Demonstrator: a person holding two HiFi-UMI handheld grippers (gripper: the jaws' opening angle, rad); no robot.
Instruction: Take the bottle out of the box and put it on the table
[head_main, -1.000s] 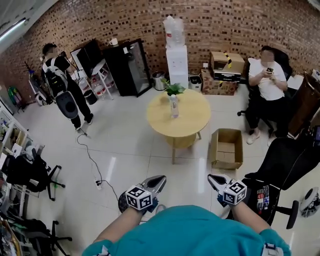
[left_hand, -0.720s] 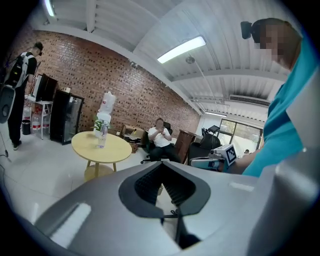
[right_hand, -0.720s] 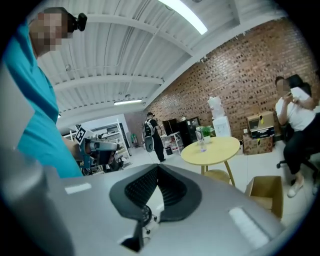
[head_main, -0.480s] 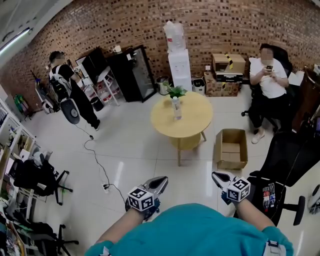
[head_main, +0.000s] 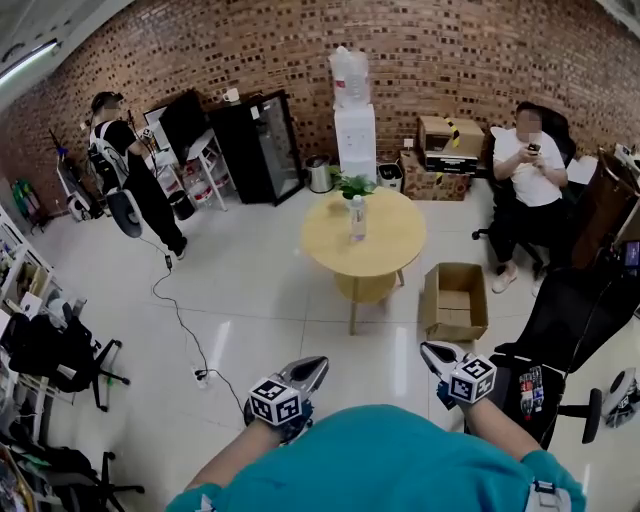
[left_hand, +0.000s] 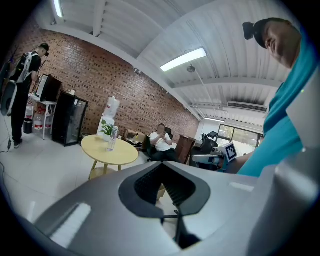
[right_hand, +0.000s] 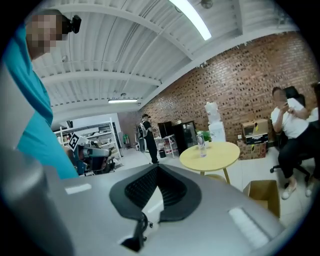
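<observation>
You are holding the left gripper (head_main: 312, 367) and the right gripper (head_main: 433, 351) out in front of your body, side by side and apart, both pointing level and angling slightly toward each other. Each one's jaws are sitting closed together, with nothing between them.

The bottle (head_main: 356, 218) is standing upright on the round yellow table (head_main: 385, 255), well ahead of both grippers. Seen along the left gripper it is sitting ahead and to the left of the jaws; along the right gripper, ahead and a little to the right. A potted plant (head_main: 352, 185) is standing just beyond it.

The open cardboard box (head_main: 453, 300) is resting on the floor beside the table, ahead and to the right of the right gripper, nearer to it than the bottle. A seated person (head_main: 527, 170) is looking at a phone beyond the box.
</observation>
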